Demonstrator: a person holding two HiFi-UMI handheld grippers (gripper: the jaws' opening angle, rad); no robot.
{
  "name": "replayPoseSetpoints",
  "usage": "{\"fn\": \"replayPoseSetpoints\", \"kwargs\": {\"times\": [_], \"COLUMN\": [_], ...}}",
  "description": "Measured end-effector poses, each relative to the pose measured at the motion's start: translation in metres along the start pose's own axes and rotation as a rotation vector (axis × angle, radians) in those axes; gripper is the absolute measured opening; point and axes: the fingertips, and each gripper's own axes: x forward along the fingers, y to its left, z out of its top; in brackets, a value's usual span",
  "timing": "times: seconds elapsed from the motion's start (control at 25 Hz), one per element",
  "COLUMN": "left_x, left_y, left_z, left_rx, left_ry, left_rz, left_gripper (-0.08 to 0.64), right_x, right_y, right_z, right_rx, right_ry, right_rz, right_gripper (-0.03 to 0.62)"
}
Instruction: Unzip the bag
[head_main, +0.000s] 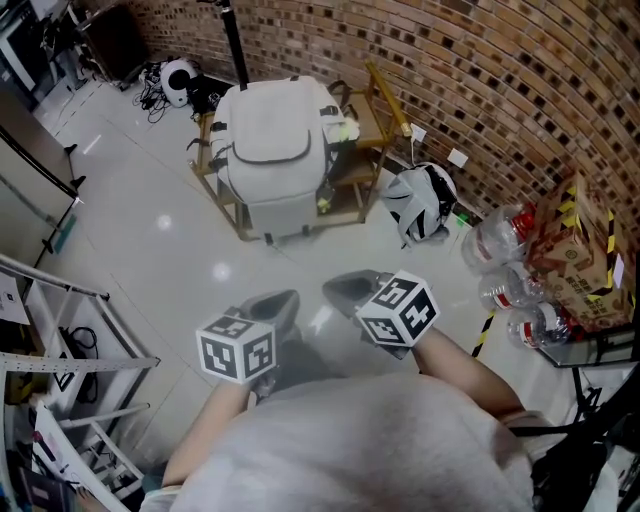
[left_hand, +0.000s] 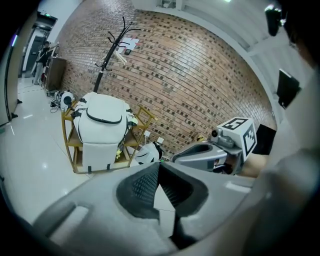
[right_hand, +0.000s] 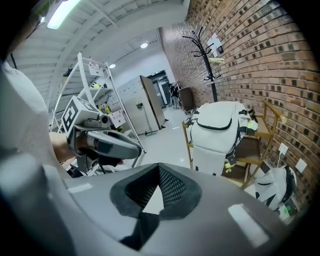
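White backpack (head_main: 272, 140) sits on a wooden rack (head_main: 385, 100) against the brick wall (head_main: 480, 70), upper centre. At lower centre, the fingers of the left gripper (head_main: 285, 300) and right gripper (head_main: 345, 286) are closed and empty.

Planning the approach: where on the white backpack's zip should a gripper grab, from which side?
Probably at an end of the dark curved zip on the white backpack's upper front, where a pull should sit; it's too small to see. Come from the front: the bag stands upright, facing out, with wooden rack posts flanking it.

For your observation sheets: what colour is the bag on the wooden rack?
The bag is white; head view shows it best.
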Motion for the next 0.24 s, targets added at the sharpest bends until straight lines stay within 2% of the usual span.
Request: {"fn": "replayPoseSetpoints", "kwargs": {"times": [0.24], "left_x": [-0.003], "left_y": [-0.0003], "left_z": [-0.0022], "left_rx": [-0.008], "left_ry": [-0.006], "left_rz": [0.008], "left_gripper": [0.0], "right_x": [-0.0014], "right_y": [0.0025], "right_z": [-0.0014], "right_rx": [-0.005], "right_ry": [0.008], "right_rz": [0.002], "right_gripper": [0.002]}}
